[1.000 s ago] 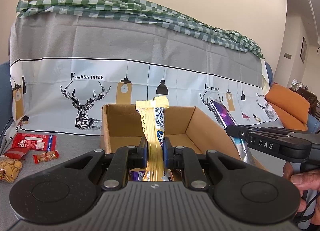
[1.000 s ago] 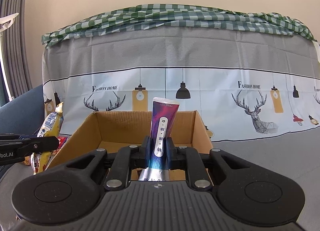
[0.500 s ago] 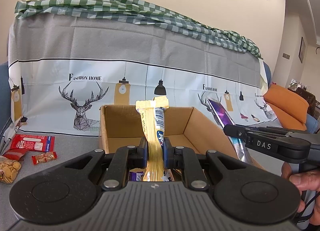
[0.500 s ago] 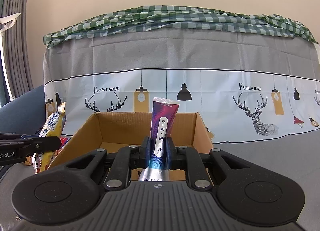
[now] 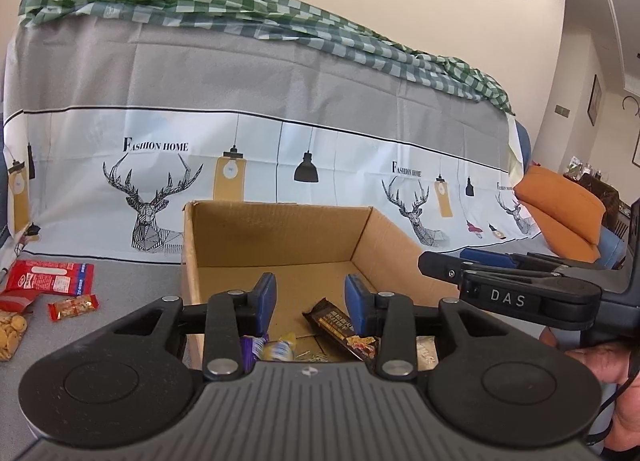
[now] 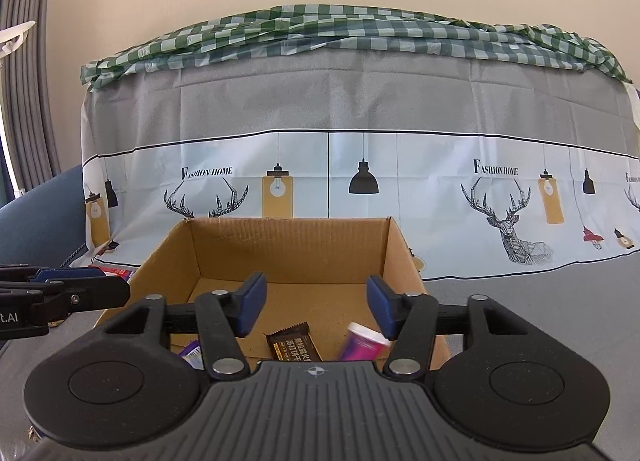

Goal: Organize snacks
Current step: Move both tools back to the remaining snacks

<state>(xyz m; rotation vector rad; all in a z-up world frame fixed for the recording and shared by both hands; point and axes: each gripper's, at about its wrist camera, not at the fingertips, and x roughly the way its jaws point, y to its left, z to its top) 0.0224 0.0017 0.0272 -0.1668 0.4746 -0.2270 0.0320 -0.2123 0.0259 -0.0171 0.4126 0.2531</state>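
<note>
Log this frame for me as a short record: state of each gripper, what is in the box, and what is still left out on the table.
left gripper: open, empty, above the cardboard box
right gripper: open, empty, above the same box
in box: brown snack bar, purple packet, yellow-blue packet; other contents hidden by the grippers
left on table: red packet, small red-orange packet, bag of round crackers
surface: grey table
</note>
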